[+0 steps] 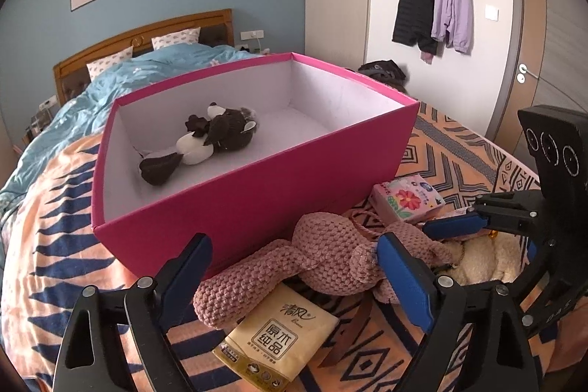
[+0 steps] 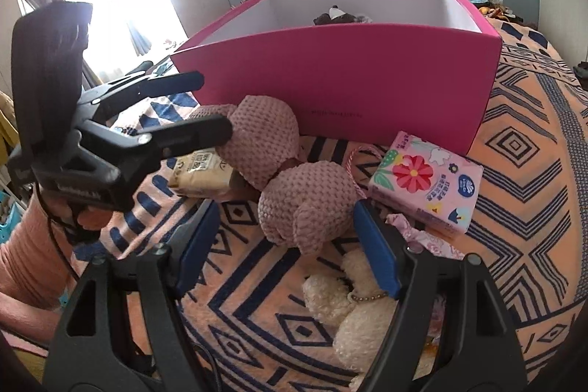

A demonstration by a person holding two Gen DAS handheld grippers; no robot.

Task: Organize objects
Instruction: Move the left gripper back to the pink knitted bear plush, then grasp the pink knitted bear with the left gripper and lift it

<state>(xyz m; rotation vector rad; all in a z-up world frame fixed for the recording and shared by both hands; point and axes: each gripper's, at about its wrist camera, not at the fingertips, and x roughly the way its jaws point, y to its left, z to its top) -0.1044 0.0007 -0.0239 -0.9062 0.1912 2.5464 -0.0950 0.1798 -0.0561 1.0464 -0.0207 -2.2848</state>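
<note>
Both grippers, left (image 1: 294,267) and right (image 2: 284,230), are hovering open-jawed around the pink knitted toy (image 1: 312,259), its length running eight to two o'clock.

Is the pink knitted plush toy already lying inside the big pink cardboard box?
No, the pink knitted plush toy lies on the patterned orange blanket in front of the big pink cardboard box.

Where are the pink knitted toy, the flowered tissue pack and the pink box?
pink knitted toy (image 2: 305,204), right wrist view, on its rounded body.
flowered tissue pack (image 2: 428,184), right wrist view, on its printed top face.
pink box (image 1: 257,197), left wrist view, on its near outer wall.
</note>
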